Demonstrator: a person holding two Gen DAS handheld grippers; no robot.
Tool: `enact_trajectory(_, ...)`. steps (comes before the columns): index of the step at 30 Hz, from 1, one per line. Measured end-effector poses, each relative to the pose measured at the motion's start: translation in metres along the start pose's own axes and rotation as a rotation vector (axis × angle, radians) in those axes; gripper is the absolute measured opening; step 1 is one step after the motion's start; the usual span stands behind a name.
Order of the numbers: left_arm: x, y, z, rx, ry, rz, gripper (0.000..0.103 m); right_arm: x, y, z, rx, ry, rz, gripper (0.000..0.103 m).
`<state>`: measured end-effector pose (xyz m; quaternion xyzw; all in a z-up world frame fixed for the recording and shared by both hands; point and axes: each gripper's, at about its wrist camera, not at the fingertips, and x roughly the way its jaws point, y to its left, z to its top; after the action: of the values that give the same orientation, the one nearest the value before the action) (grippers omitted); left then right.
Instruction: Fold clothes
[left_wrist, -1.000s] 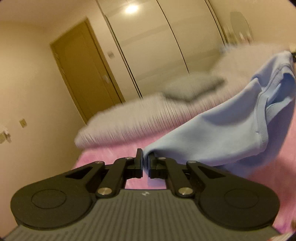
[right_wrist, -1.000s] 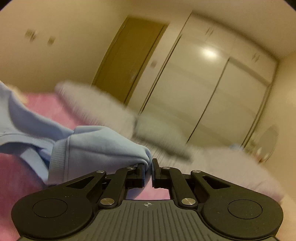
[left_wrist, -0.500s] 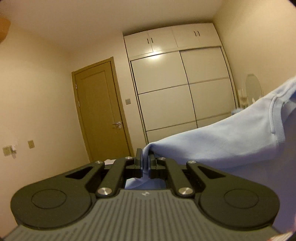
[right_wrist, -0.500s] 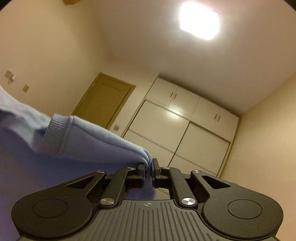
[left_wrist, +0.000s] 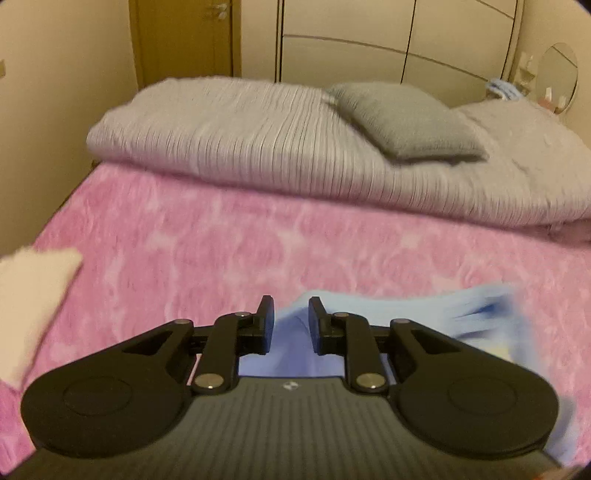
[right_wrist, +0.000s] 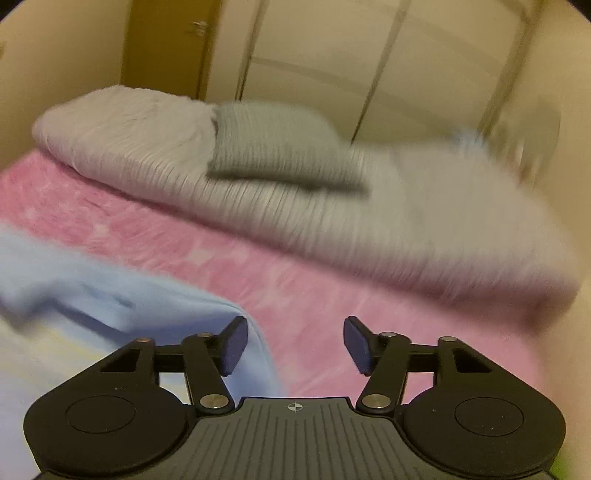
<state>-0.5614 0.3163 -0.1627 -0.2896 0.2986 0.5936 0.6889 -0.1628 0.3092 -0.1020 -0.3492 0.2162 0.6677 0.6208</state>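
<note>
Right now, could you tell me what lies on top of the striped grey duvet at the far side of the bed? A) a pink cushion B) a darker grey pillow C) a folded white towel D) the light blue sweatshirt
B: a darker grey pillow rests on the striped grey duvet, while the light blue sweatshirt lies nearer, on the pink bedspread.
</note>
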Motion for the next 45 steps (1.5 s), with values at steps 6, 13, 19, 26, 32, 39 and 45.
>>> enact_trajectory(6, 0.001, 0.026, -0.078, -0.103, 0.196, -0.01, 0.019, -0.004, -0.04, -0.082, 0.311, 0.172, 0.129, 0.059)
enact_trajectory(13, -0.029, 0.024, -0.173, -0.191, 0.39, -0.077, 0.02, -0.021, -0.054, -0.192, 0.634, 0.382, 0.241, 0.059)
enact_trajectory(19, -0.03, 0.018, -0.225, -0.281, 0.44, -0.117, 0.024, -0.027, -0.06, -0.228, 0.673, 0.443, 0.303, 0.059)
enact_trajectory(26, 0.002, 0.026, -0.264, -0.376, 0.434, -0.092, 0.027, -0.006, -0.05, -0.283, 0.706, 0.511, 0.372, 0.059)
enact_trajectory(32, 0.035, 0.024, -0.28, -0.421, 0.449, -0.089, 0.021, 0.014, -0.04, -0.315, 0.775, 0.521, 0.324, 0.059)
enact_trajectory(39, -0.019, 0.039, -0.275, -0.429, 0.332, -0.134, 0.0, 0.008, -0.024, -0.32, 0.794, 0.519, 0.325, 0.007)
enact_trajectory(45, -0.046, 0.081, -0.305, -0.464, 0.413, -0.066, 0.0, -0.012, -0.03, -0.323, 0.728, 0.584, 0.312, 0.008)
